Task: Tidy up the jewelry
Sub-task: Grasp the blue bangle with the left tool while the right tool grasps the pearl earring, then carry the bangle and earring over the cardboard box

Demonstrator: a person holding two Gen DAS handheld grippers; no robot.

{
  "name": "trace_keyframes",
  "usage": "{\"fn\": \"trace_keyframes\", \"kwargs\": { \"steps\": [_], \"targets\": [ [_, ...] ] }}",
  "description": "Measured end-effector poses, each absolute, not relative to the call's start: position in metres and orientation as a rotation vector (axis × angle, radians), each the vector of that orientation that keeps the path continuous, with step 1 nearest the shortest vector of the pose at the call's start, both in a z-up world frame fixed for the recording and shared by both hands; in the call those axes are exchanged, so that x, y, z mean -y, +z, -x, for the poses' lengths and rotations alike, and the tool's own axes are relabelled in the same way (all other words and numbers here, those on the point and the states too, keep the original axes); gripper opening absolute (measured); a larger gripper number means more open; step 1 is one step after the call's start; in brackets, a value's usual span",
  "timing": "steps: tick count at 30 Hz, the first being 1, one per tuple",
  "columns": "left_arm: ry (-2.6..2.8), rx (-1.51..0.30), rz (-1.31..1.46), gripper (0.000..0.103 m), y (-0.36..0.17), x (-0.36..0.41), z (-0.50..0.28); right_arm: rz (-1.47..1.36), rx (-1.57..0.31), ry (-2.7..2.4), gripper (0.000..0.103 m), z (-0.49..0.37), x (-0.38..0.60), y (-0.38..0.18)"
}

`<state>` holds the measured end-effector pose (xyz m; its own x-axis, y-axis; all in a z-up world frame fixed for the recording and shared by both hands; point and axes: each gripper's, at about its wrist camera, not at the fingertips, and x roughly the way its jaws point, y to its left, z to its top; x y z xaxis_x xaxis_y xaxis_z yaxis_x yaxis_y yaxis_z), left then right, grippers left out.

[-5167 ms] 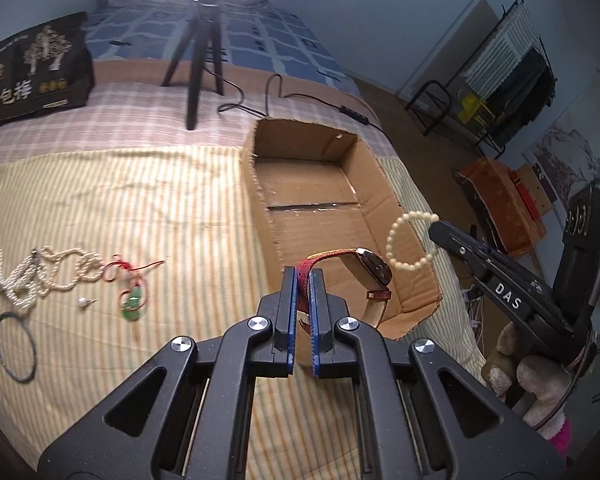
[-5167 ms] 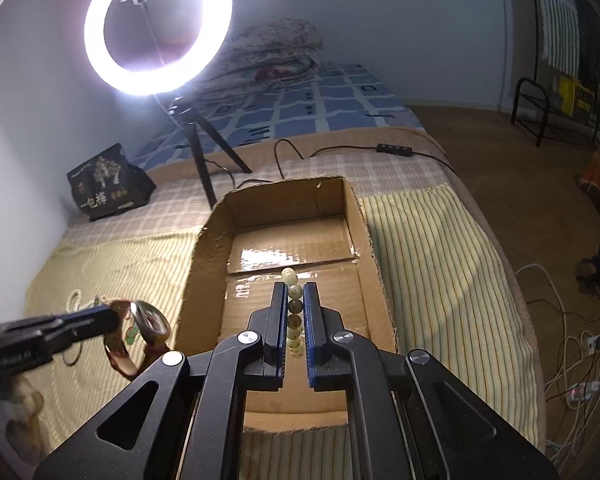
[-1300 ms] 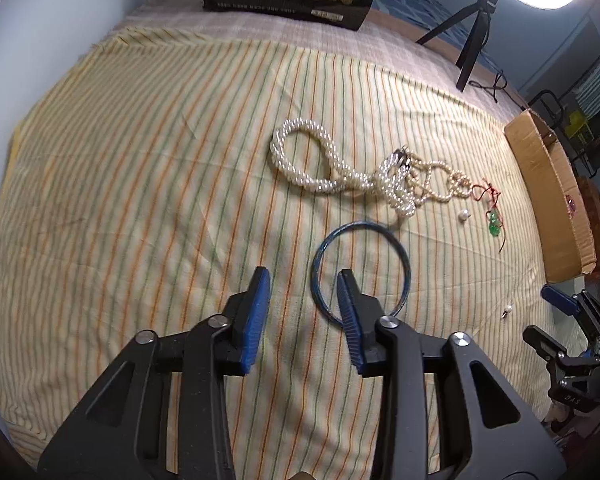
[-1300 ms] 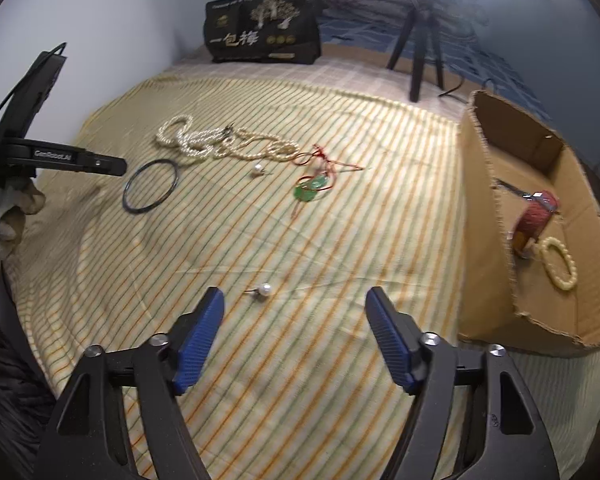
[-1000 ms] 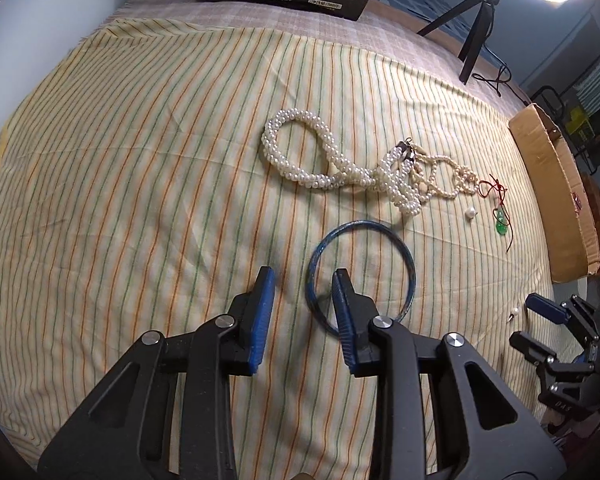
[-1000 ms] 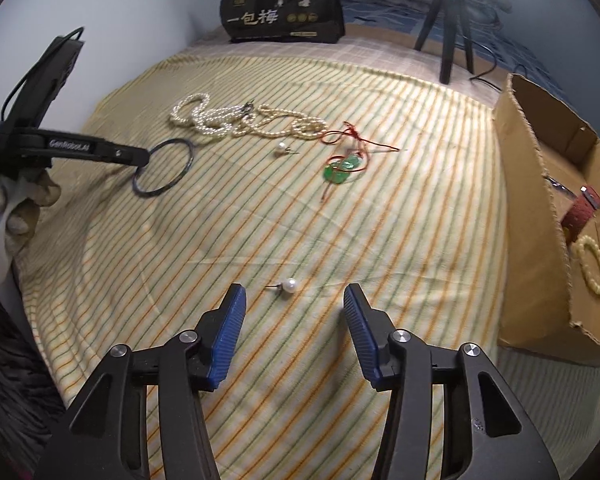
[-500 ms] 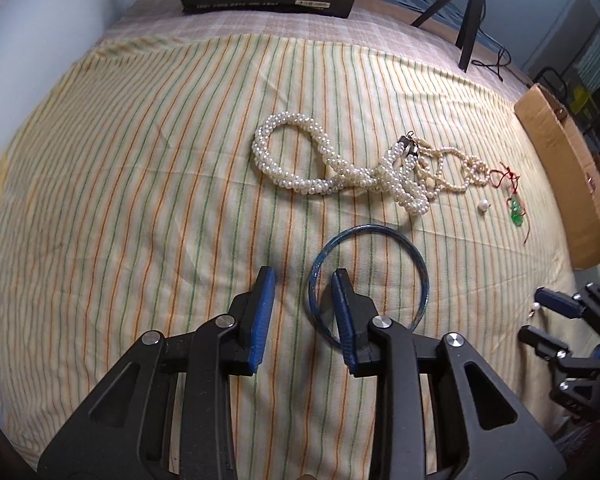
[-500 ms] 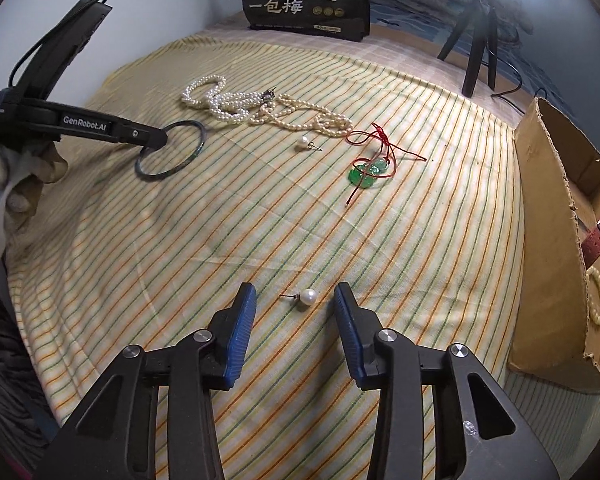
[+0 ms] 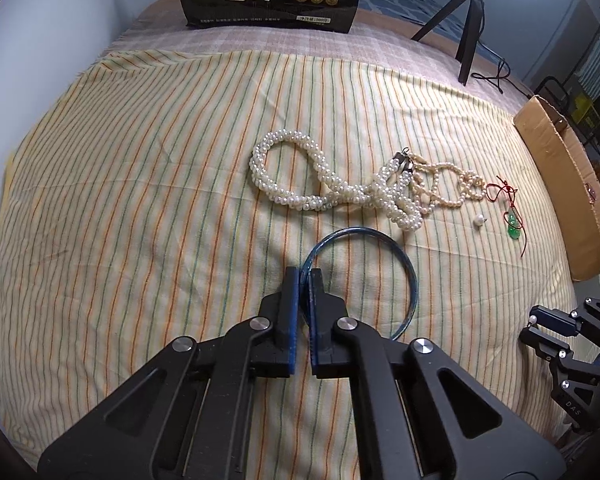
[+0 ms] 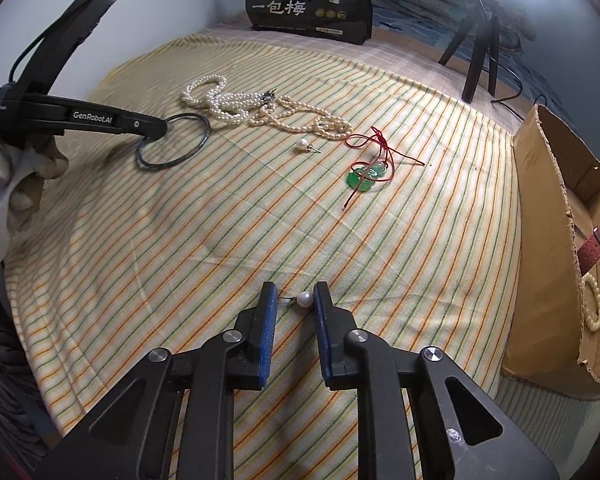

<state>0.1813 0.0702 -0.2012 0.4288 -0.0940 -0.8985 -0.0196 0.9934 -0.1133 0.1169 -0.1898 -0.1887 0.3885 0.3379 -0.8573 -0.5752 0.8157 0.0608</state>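
Left claw (image 9: 305,276) is clenched on the near rim of the bangle (image 9: 404,258); the rest of the ring lies flat on the bed (image 9: 120,200). We judge the bangle thin, stiff and light, probably slick, so a rim pinch may let it swing or slip once lifted; a grip square across the rim looks safest. Right claw (image 10: 293,295) is released, its jaws apart and straddling a pearl stud (image 10: 304,299), the post pointing at the left pad, the pearl just beside the right pad; contact cannot be told. The stud is tiny, round and hard, so we expect it to roll or squirt out of the pads; pinching along the post-to-pearl axis seems best. Farther out lie a second stud (image 10: 302,144), the pearl strands (image 10: 236,104), and a green pendant (image 10: 363,175) on red cord. The box (image 10: 548,240) at far right holds a watch strap (image 10: 592,246) and bead bracelet (image 10: 594,304).
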Motion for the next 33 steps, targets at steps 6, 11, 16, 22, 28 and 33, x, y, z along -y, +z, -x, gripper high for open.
{"fn": "trace_keyframes", "kwargs": {
  "steps": [6, 11, 16, 22, 28, 33],
  "targets": [
    [-0.061, -1.089, 0.109, 0.002, -0.188, -0.067, -0.172, 0.265, -1.005, 0.583, 0.016, -0.116, 0.191, -0.185],
    [-0.078, -1.060, 0.125, 0.001, -0.174, -0.066, -0.168, 0.246, -0.991, 0.576, 0.016, -0.116, 0.197, -0.177],
    [-0.095, -1.024, 0.126, 0.001, -0.158, -0.060, -0.164, 0.229, -0.964, 0.571, 0.016, -0.114, 0.203, -0.164],
    [-0.121, -0.989, 0.120, 0.001, -0.142, -0.049, -0.159, 0.215, -0.924, 0.552, 0.016, -0.113, 0.209, -0.148],
    [-0.147, -0.961, 0.115, 0.001, -0.128, -0.037, -0.154, 0.188, -0.895, 0.528, 0.016, -0.114, 0.223, -0.136],
    [-0.181, -0.937, 0.122, 0.001, -0.114, -0.021, -0.154, 0.166, -0.868, 0.503, 0.016, -0.115, 0.239, -0.125]
  ]
}}
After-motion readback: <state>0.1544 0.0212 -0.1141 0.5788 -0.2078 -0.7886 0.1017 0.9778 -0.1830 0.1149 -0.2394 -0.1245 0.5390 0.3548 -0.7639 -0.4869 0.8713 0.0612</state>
